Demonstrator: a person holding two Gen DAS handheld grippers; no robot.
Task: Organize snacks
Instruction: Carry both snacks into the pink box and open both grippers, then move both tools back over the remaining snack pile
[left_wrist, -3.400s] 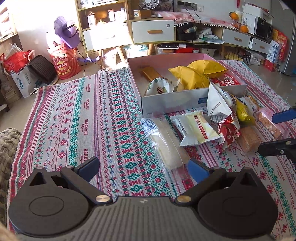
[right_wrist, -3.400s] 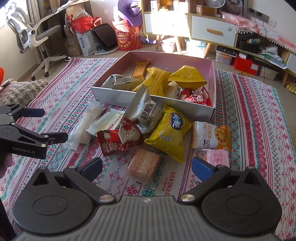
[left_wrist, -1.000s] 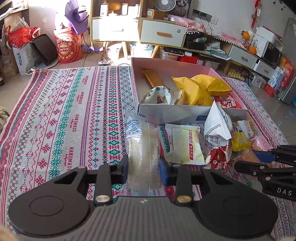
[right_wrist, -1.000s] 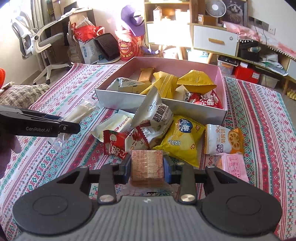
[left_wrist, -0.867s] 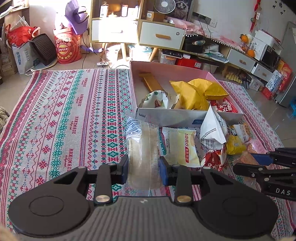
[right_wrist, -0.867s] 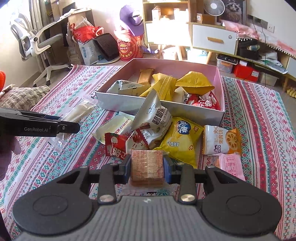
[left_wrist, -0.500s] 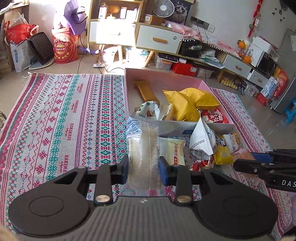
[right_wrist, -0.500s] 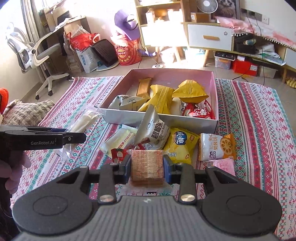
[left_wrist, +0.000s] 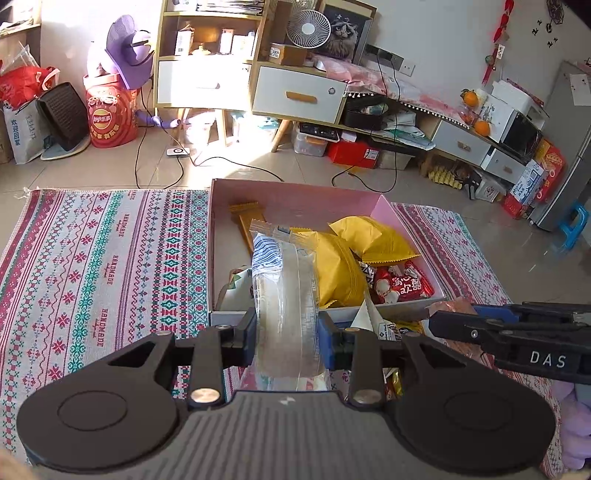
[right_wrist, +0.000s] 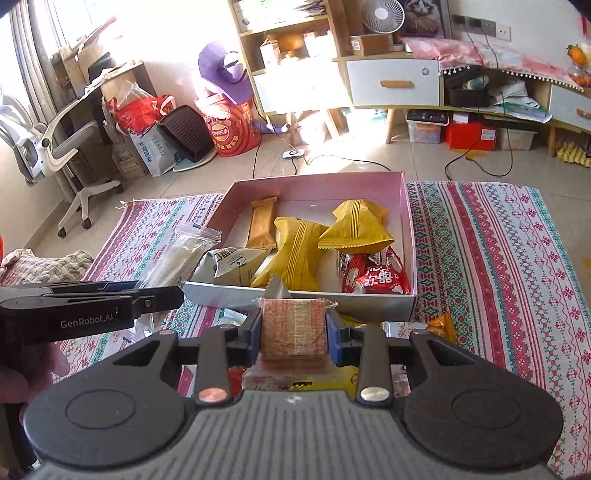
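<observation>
Gripping clear packet (left_wrist: 286, 295) w/ left fingers (left_wrist: 246, 334); right fingers (right_wrist: 255, 332) clamp brown cake (right_wrist: 293, 330).

Box (right_wrist: 412, 254) on rug (right_wrist: 498, 258), wrapped snacks (right_wrist: 295, 254) inside, shelves (right_wrist: 295, 55) behind

Tiled floor (left_wrist: 258, 166) sunlit, patterned rug (left_wrist: 92, 258) spread across it, wooden shelf unit (left_wrist: 207, 55) and white drawers (left_wrist: 299, 96) along pale wall (left_wrist: 436, 33).
</observation>
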